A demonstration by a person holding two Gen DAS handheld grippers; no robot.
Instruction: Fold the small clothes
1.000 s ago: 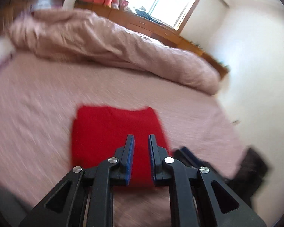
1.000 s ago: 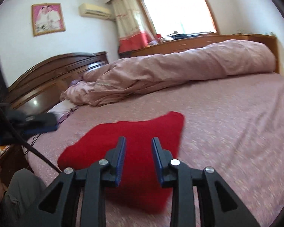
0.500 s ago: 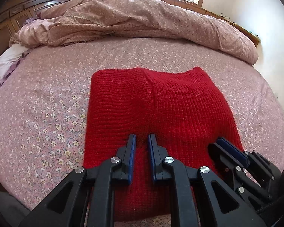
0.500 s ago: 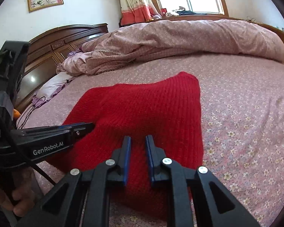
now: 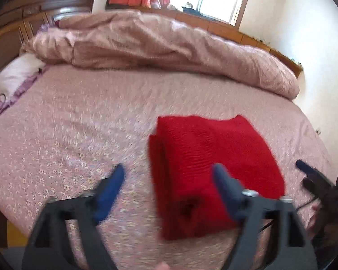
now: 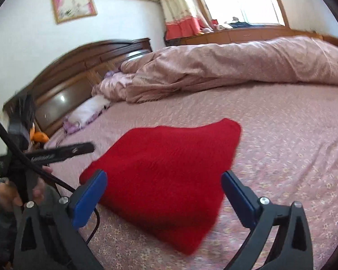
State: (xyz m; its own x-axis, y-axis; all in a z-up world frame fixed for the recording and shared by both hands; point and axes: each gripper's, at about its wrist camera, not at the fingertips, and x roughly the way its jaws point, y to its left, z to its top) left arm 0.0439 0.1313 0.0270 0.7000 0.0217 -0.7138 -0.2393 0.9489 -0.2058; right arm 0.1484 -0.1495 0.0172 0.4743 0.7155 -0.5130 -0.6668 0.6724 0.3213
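Floral bedsheet (image 5: 56, 135) under folded red knit (image 5: 209, 162), lengthwise toward duvet (image 5: 169, 49); both tools' jaws opening, empty.

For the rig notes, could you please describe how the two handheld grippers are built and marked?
Both the left gripper and the right gripper have black triangular cut-out frames, silver screws and blue finger pads. A black cable crosses the right view, and one finger's side shows blurred white lettering.

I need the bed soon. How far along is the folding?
Done: the red knit garment lies folded in a compact rectangle on the bedsheet. In hand: nothing; the left gripper and right gripper are both opening, pads clear. Left: no other clothes visible.
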